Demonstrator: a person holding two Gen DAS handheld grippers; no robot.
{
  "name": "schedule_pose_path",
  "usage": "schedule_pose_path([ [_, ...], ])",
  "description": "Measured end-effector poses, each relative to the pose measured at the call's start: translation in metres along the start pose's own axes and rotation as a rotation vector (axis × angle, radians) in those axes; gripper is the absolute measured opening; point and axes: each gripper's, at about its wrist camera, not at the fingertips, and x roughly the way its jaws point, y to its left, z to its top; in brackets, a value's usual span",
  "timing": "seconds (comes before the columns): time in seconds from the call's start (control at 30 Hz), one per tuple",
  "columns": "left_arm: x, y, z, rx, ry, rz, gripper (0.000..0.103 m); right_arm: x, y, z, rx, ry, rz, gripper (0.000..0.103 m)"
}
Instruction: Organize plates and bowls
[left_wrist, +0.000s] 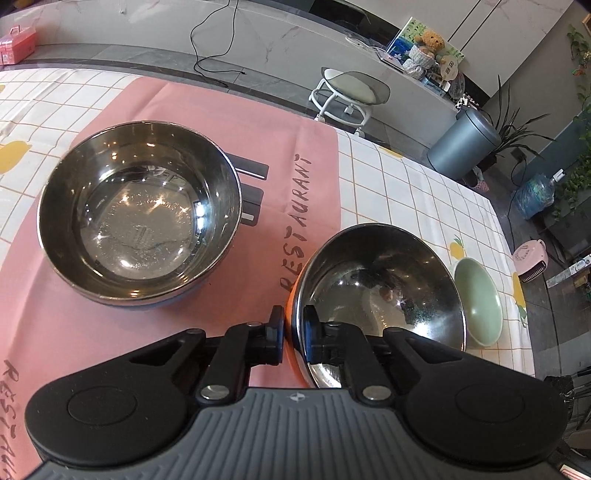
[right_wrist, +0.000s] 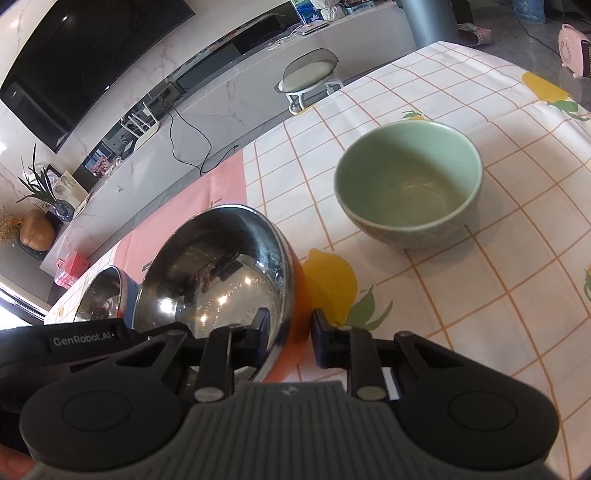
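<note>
Left wrist view: orange bowl (left_wrist: 380, 295) is pinched at the rim by left gripper (left_wrist: 294, 334) and right gripper (right_wrist: 289, 336), tilted beside steel bowl (left_wrist: 140, 210); level carriage is advised.
</note>
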Motion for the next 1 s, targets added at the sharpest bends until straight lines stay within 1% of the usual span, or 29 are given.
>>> schedule_pose_path([
  [0.13, -0.028, -0.009, -0.012, 0.018, -0.018, 0.011, 0.012, -0.019, -0.002, -0.008, 0.009, 0.002, 0.020, 0.018],
  [0.27, -0.057, -0.015, -0.028, 0.026, -0.030, 0.005, 0.013, -0.047, -0.006, -0.018, 0.026, 0.004, 0.053, 0.017],
  [0.37, -0.072, -0.019, -0.043, 0.017, -0.022, -0.006, 0.013, -0.072, -0.008, -0.028, 0.017, -0.008, 0.065, 0.017],
  [0.47, -0.081, -0.017, -0.062, -0.004, 0.005, -0.022, 0.013, -0.094, -0.013, -0.039, -0.004, -0.010, 0.064, 0.017],
  [0.57, -0.084, -0.016, -0.084, -0.022, 0.049, -0.040, 0.013, -0.111, -0.020, -0.052, -0.039, 0.003, 0.050, 0.017],
  [0.7, -0.082, -0.022, -0.110, -0.006, 0.101, -0.052, 0.013, -0.131, -0.038, -0.068, -0.061, 0.030, 0.032, 0.017],
  [0.83, -0.077, -0.032, -0.132, 0.018, 0.144, -0.057, 0.014, -0.144, -0.060, -0.084, -0.040, 0.051, 0.010, 0.017],
  [1.0, -0.069, -0.036, -0.146, 0.026, 0.177, -0.059, 0.014, -0.151, -0.079, -0.097, -0.013, 0.071, -0.017, 0.017],
])
